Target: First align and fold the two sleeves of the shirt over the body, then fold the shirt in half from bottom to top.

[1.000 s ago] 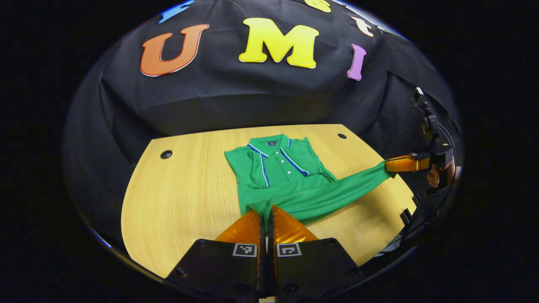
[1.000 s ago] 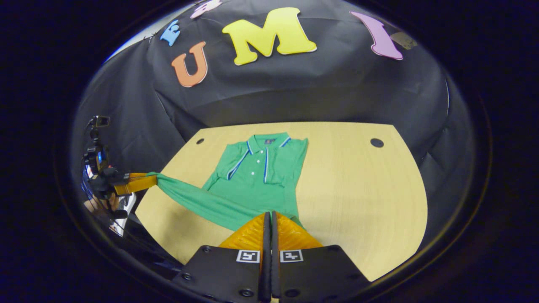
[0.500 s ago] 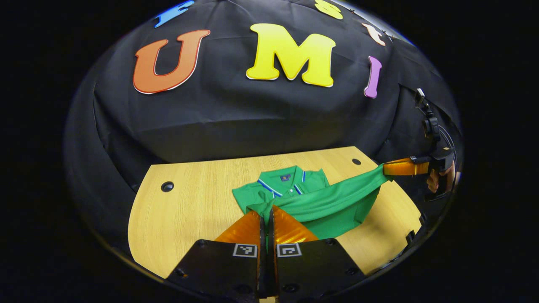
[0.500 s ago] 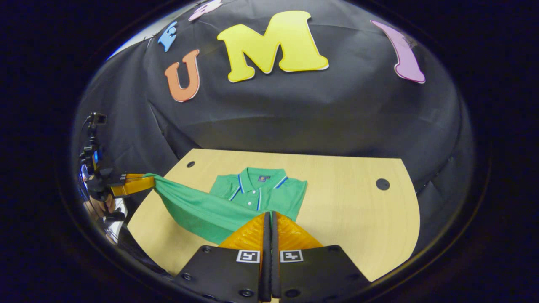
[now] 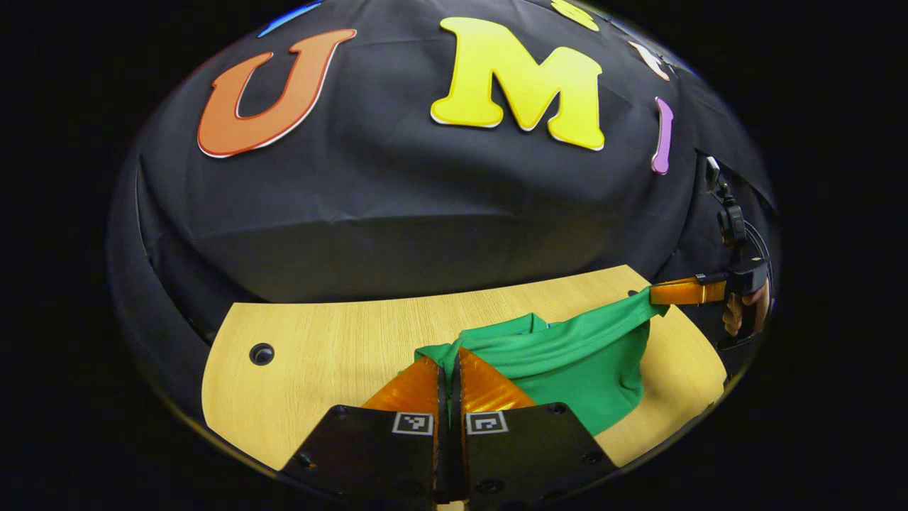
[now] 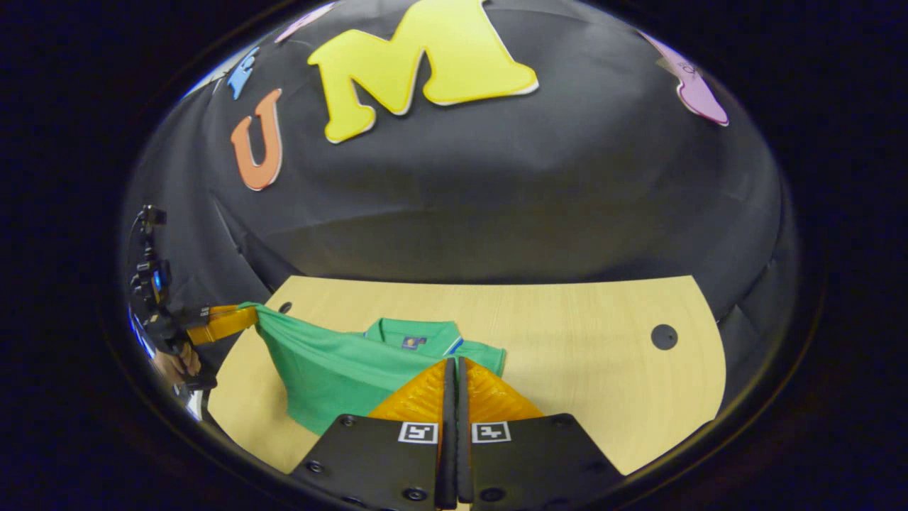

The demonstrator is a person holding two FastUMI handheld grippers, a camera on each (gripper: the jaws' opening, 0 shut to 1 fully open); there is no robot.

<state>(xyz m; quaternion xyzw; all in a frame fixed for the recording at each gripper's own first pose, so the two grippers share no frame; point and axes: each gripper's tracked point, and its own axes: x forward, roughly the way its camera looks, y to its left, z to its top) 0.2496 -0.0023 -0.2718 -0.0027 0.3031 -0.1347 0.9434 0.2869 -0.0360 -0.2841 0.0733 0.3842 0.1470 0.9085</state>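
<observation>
1. The left gripper had its fingers clamped together on one bottom corner of the green shirt.
2. The right gripper pinched the other corner likewise.
3. The hem hung stretched between them above the desk, while the collar end lay on the wood.

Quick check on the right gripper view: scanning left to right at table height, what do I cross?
Left gripper, held by a hand → lifted hem of the green shirt → collar → right gripper → bare table → round hole in the table.
</observation>
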